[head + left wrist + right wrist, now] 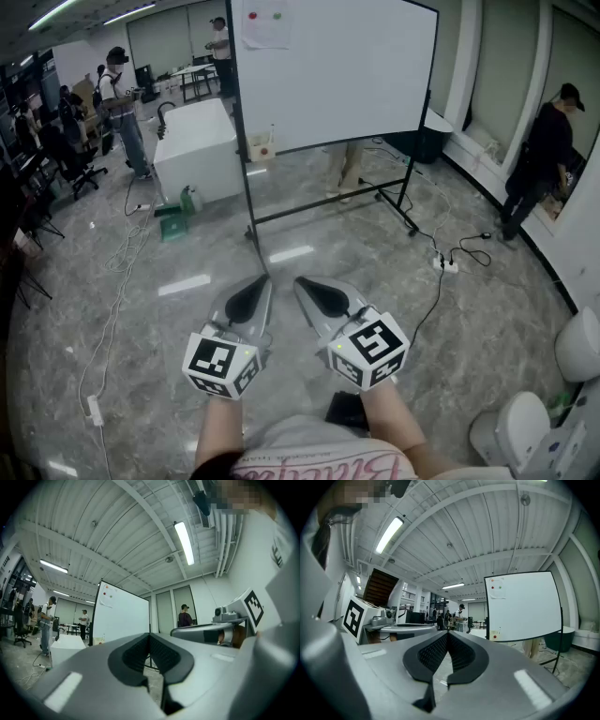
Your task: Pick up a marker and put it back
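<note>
Though far off, marker [273, 132] upright

Seeing grey shells and black ribbed pads [133, 656] on left gripper [263, 281] and right gripper [301, 283]. White cubes [221, 364] with black square markers on both. White whiteboard [347, 66], black frame [241, 141], red dot [252, 15] and green dot [277, 14] near its top left corner. Grey marbled floor [187, 253], glossy.

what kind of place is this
Probably a large open office or lab workspace, indoors. A wheeled whiteboard stands on a polished stone floor, office chairs sit at the far left, and a power strip lies out on the floor.
</note>
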`<action>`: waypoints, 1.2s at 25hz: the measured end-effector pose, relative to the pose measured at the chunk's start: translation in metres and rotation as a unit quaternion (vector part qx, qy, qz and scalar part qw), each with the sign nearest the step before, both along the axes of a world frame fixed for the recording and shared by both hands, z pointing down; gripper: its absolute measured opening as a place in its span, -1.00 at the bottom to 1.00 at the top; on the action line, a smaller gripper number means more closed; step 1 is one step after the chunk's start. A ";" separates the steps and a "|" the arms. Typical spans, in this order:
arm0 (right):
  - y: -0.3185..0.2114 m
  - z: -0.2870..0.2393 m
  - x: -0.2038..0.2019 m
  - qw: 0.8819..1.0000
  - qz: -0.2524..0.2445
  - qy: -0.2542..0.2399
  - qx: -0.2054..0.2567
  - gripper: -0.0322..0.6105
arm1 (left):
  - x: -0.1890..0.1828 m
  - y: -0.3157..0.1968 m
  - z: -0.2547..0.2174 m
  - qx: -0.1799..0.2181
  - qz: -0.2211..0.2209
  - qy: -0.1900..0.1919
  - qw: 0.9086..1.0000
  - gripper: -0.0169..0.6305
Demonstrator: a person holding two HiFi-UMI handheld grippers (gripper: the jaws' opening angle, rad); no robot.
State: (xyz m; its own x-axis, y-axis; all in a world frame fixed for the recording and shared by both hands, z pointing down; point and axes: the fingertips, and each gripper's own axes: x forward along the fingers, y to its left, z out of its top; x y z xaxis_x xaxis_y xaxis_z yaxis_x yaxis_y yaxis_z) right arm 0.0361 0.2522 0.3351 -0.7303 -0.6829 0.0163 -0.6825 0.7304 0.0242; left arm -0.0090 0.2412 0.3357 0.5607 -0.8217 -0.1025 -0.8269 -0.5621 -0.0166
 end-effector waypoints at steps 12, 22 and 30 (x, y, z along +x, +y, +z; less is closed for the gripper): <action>0.009 0.013 0.020 1.000 -0.007 -0.012 -0.019 -0.90 | 0.019 0.010 0.010 -0.008 -0.011 -0.004 1.000 -0.95; -0.014 0.017 0.029 1.000 -0.010 -0.021 -0.013 -0.90 | 0.021 -0.020 0.023 -0.029 -0.019 0.000 0.999 -0.95; -0.089 0.023 0.008 1.000 -0.004 -0.013 -0.027 -0.90 | 0.000 -0.095 0.023 -0.032 -0.015 0.015 0.999 -0.95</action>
